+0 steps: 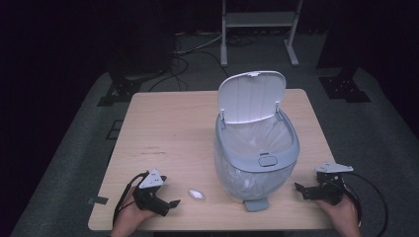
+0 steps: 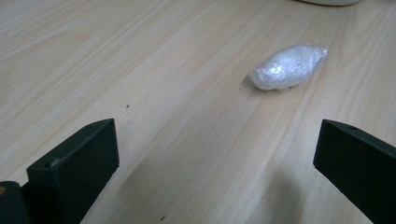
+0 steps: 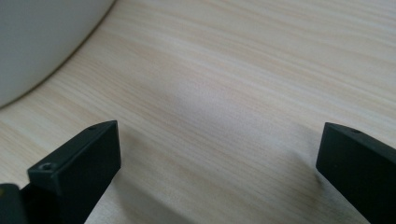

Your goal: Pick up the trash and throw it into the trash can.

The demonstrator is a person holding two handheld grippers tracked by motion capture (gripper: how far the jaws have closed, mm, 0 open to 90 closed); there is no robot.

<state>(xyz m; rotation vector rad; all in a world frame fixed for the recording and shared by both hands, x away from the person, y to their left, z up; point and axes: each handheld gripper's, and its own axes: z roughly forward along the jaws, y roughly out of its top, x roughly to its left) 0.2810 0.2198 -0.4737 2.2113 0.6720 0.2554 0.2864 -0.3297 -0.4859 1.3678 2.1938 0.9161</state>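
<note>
A small wad of crumpled clear plastic (image 1: pixel 196 194) lies on the wooden table near its front edge. In the left gripper view the wad (image 2: pixel 289 67) rests just ahead of the wide-apart jaws. My left gripper (image 1: pixel 168 200) stands open a short way left of the wad, not touching it. A grey pedal bin (image 1: pixel 256 153) with its lid (image 1: pixel 252 96) tipped up and a clear liner inside stands at the table's middle right. My right gripper (image 1: pixel 302 190) is open beside the bin's right side, holding nothing; the bin's wall (image 3: pixel 42 42) curves at the upper left of its view.
The bin's foot pedal (image 1: pixel 257 204) sticks out toward the front edge. The table (image 1: pixel 168 128) is bare wood to the left and behind. Cables, dark stand feet and a white frame (image 1: pixel 259 29) are on the floor beyond.
</note>
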